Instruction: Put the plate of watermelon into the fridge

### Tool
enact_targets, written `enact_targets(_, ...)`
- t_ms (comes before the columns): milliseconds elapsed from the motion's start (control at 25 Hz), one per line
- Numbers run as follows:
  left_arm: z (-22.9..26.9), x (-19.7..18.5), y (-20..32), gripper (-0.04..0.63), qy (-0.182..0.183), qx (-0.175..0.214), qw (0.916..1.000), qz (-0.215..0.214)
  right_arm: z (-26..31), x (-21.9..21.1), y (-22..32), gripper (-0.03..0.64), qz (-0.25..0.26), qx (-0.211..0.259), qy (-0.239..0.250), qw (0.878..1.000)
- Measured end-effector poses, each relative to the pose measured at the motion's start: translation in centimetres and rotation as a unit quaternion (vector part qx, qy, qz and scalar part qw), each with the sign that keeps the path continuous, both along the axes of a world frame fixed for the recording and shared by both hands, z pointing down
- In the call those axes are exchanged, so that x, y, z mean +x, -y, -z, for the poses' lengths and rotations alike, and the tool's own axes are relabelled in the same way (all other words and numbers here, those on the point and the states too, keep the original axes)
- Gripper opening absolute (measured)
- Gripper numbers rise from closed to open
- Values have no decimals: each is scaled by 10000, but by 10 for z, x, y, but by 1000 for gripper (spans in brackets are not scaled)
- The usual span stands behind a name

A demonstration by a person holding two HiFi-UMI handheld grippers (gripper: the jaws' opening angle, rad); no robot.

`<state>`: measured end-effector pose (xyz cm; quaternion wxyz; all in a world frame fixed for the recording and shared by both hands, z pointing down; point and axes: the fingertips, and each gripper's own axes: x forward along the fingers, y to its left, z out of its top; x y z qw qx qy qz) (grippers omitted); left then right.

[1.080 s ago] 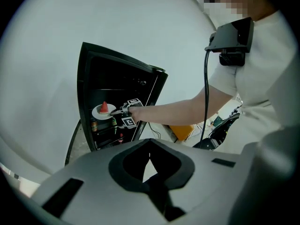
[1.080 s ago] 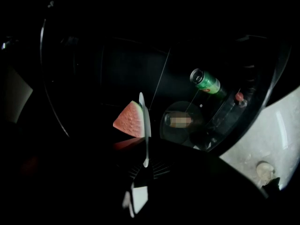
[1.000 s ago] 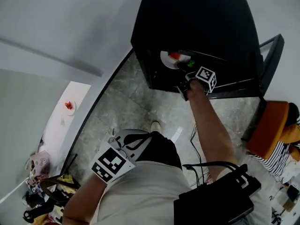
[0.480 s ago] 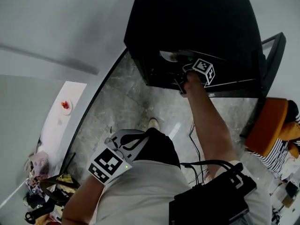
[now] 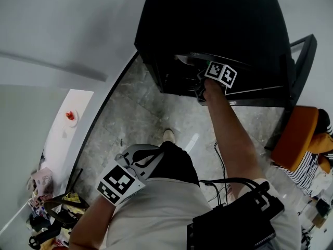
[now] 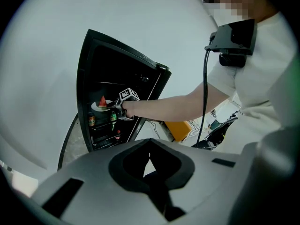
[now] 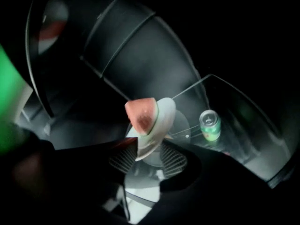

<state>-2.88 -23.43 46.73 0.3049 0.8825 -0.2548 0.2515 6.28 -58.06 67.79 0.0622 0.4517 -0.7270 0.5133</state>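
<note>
The black fridge (image 5: 218,25) stands open. On its upper glass shelf sits the white plate (image 7: 165,114) with a red watermelon wedge (image 7: 140,114); the left gripper view shows the plate (image 6: 100,107) there too. My right gripper (image 7: 148,161) reaches into the fridge (image 6: 101,64). Its jaws have just been opening and stand open, and the plate's near rim lies between the ribbed pads (image 7: 123,161) without being pressed. My left gripper (image 5: 136,158) hangs at my waist, far from the fridge. In its own view its jaws (image 6: 152,182) look shut and empty.
A green can (image 7: 209,124) stands on the shelf just right of the plate, and more cans (image 6: 91,121) fill the shelf below. The fridge door (image 5: 302,66) swings out to the right. An orange chair (image 5: 294,139) stands nearby. A white table (image 5: 69,139) at left holds another watermelon plate.
The plate with its red slice went from the fridge's mouth deeper onto the shelf. My right hand pushed in with it and rolled. The left gripper stayed put.
</note>
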Motion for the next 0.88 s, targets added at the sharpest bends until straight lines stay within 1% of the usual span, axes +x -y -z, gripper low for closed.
enact_targets(80,-1,0,-1,12,-7,-18,10000,-8,-3,0,-2,168,287,35,-394,9988)
enact_targets(200,-2,0,-2,12,-21,-42,10000,-29,-9,1,-7,217,668,64,-932,9934)
enact_targets(400,-2,2,-1,12,-60,-58,9999,-85,-14,4,-13,238,1114,102,-1663,9797)
enact_targets(520,-3,3,-1,12,-77,-58,9999,-108,-17,8,-13,257,1257,41,-2152,9684)
enact_targets(560,-3,3,-1,12,-83,-57,9999,-113,-17,9,-12,278,1265,24,-2254,9660)
enact_targets(600,-2,3,-2,12,-87,-58,9999,-116,-17,10,-12,284,1261,14,-2286,9653)
enact_targets(680,-2,3,-3,12,-89,-63,9999,-111,-17,12,-12,284,1252,22,-2287,9654)
enact_targets(880,-2,-1,-6,12,-76,-77,9999,-62,-19,16,-13,296,1252,91,-2578,9580)
